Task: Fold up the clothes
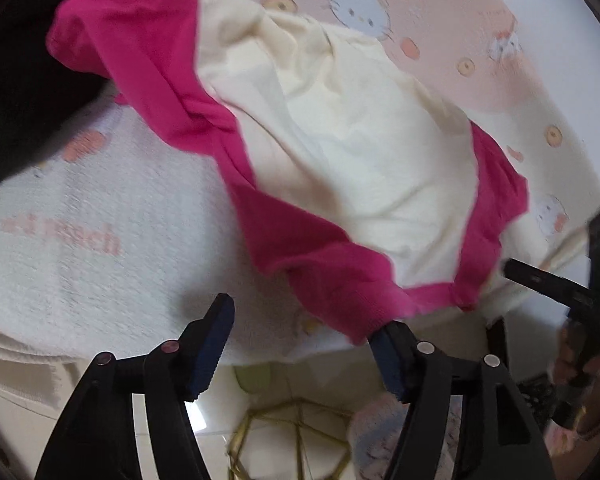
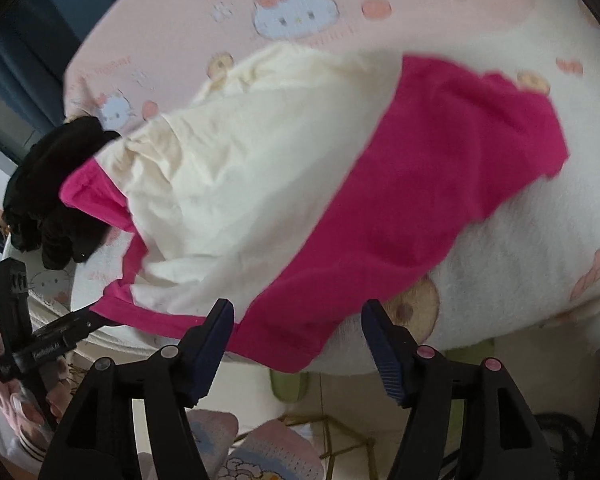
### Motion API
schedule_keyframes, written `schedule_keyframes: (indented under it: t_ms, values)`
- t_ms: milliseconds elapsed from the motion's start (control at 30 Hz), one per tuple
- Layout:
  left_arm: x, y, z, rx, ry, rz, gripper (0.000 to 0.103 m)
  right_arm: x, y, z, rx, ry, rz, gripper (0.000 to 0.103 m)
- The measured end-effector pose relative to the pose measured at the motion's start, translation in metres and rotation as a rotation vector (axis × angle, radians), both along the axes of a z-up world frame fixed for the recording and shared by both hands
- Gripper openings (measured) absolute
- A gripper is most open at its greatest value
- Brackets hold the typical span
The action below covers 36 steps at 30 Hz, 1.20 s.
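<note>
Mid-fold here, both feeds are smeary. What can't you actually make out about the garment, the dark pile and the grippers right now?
- Pink and cream garment: motion blur in both views; type unreadable; far side hidden by its own folds.
- Black clothing: cut by the left wrist view's edge, crumpled in the right wrist view; type unclear.
- Left gripper: open; whether the pink hem touches its finger is unclear.
- Right gripper: open, hem contact blurred.

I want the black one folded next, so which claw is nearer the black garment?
Left. The left claw sits close by the black garment; the right claw is farther off, along the pink-and-cream shirt's hem.
</note>
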<state>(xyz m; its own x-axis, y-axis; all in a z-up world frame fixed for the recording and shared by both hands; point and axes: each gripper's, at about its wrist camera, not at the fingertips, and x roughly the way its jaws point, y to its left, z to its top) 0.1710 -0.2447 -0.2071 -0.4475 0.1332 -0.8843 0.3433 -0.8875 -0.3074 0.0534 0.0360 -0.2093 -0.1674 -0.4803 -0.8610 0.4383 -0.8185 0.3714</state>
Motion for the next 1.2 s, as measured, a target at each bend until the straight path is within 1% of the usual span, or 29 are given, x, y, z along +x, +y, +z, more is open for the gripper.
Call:
schedule_keyframes:
  t_ms: [33,67,100,167,233,267,367,633,700,800,867,933,1000,1033,1067,1133,1167,1200]
  values:
    - [-0.001,0.002,0.001,0.038,0.001,-0.031,0.064,-0.002,0.000,-0.005,0.007,-0.022,-0.008,0.066]
    - [0.000,0.004,0.002,0.082,0.008,-0.071,0.064,-0.003,0.004,-0.010,-0.009,-0.053,-0.023,0.066]
    - [0.000,0.005,0.004,0.125,0.015,-0.110,0.064,-0.005,0.011,-0.014,-0.044,-0.098,-0.051,0.066]
    - [0.003,0.006,0.010,0.178,0.042,-0.163,0.064,-0.011,0.023,-0.022,-0.128,-0.178,-0.113,0.066]
    - [0.002,0.002,0.015,0.157,0.065,-0.157,0.064,-0.017,0.031,-0.028,-0.169,-0.230,-0.163,0.066]
    - [0.001,-0.003,0.014,0.155,0.065,-0.128,0.064,-0.019,0.034,-0.030,-0.177,-0.239,-0.179,0.066]
    - [-0.002,-0.018,0.012,0.149,0.065,-0.043,0.064,-0.023,0.036,-0.029,-0.178,-0.221,-0.191,0.066]
    - [0.007,-0.058,0.003,0.189,0.074,0.127,0.064,-0.034,0.030,-0.030,-0.197,-0.228,-0.195,0.066]
    - [0.008,-0.068,-0.003,0.227,0.078,0.157,0.064,-0.036,0.026,-0.030,-0.176,-0.224,-0.191,0.066]
    - [-0.002,-0.081,-0.017,0.294,0.080,0.208,0.064,-0.043,0.022,-0.034,-0.152,-0.211,-0.181,0.066]
    - [-0.005,-0.089,-0.024,0.335,0.097,0.245,0.063,-0.047,0.021,-0.036,-0.135,-0.202,-0.180,0.066]
    - [-0.010,-0.095,-0.030,0.376,0.117,0.283,0.063,-0.050,0.023,-0.039,-0.143,-0.199,-0.185,0.066]
    - [-0.013,-0.100,-0.037,0.391,0.111,0.325,0.059,-0.054,0.025,-0.040,-0.161,-0.196,-0.200,0.066]
    - [-0.014,-0.102,-0.040,0.395,0.109,0.343,0.048,-0.056,0.025,-0.040,-0.163,-0.189,-0.209,0.066]
    - [-0.015,-0.103,-0.040,0.388,0.104,0.361,0.040,-0.058,0.026,-0.039,-0.166,-0.182,-0.219,0.066]
    - [-0.017,-0.103,-0.040,0.365,0.096,0.385,0.036,-0.062,0.024,-0.038,-0.154,-0.162,-0.217,0.065]
    - [-0.017,-0.102,-0.040,0.350,0.093,0.391,0.031,-0.064,0.022,-0.037,-0.145,-0.150,-0.211,0.065]
    - [-0.018,-0.101,-0.039,0.334,0.090,0.396,0.029,-0.065,0.020,-0.037,-0.136,-0.138,-0.207,0.065]
